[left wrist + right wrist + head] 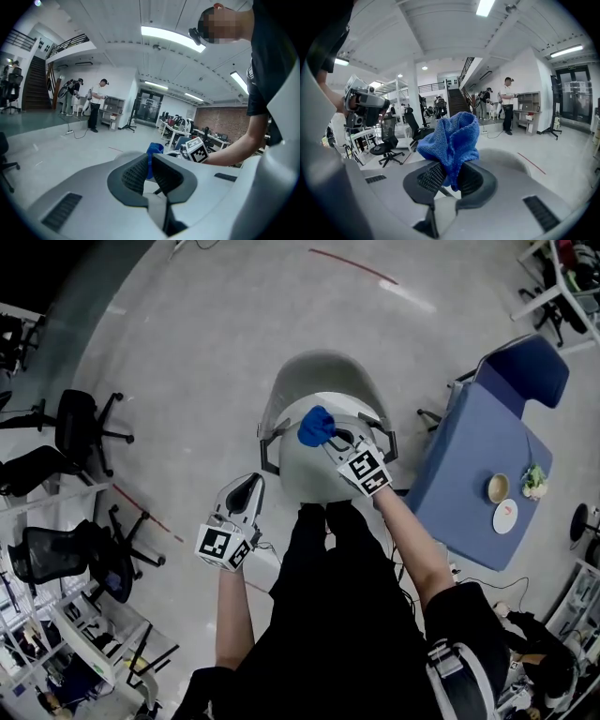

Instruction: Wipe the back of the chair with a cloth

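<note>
A pale grey shell chair (323,381) stands just in front of me in the head view, its curved back on the far side. My right gripper (330,435) hangs over the seat, shut on a bunched blue cloth (316,426). In the right gripper view the cloth (450,140) bulges up out of the shut gripper (449,176), and the chair back (508,161) curves behind it. My left gripper (247,491) is held lower left of the chair, apart from it. Its pads (136,174) stand close together with nothing between them, and the cloth (154,149) shows far behind them.
A blue table (469,465) with a bowl (498,487) and a plate (505,517) stands at the right, a blue chair (525,367) behind it. Black office chairs (80,423) and shelving stand at the left. Several people (506,105) stand far off across the grey floor.
</note>
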{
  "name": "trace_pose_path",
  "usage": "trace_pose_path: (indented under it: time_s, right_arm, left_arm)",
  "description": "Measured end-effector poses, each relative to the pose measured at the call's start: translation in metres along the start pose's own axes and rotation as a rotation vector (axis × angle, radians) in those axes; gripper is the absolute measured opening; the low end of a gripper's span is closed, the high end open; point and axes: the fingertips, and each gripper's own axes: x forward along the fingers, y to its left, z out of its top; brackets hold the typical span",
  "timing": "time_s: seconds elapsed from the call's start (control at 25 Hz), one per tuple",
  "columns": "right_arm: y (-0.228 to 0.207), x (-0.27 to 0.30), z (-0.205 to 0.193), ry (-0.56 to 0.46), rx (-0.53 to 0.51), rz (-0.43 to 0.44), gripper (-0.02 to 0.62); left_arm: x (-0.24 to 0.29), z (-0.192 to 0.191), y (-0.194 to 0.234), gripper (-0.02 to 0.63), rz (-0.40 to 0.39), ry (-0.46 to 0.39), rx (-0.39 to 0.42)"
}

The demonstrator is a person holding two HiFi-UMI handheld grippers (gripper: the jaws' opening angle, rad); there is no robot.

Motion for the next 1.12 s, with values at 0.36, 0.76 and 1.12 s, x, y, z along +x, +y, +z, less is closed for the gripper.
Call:
trace_pose_path:
  time_s: [0.36,0.76,1.12]
  right_arm:
    - [-0.020,0.066,-0.019,0.019,0.017,-0.035,0.077]
    - [-0.047,0.121,-0.045,0.039,0.018,-0.045,0.077]
    - [-0.067,0.173,-0.063,0.056,0.018,-0.054,0.077]
  left_arm:
    - [0.039,-0.012,0.051,0.041,-0.087,0.020,0.028]
    - [0.063,-0.041,0.075,0.041,-0.103,0.033,-0.004]
    - [0.074,-0.075,0.095,0.041,-0.096,0.054,-0.036]
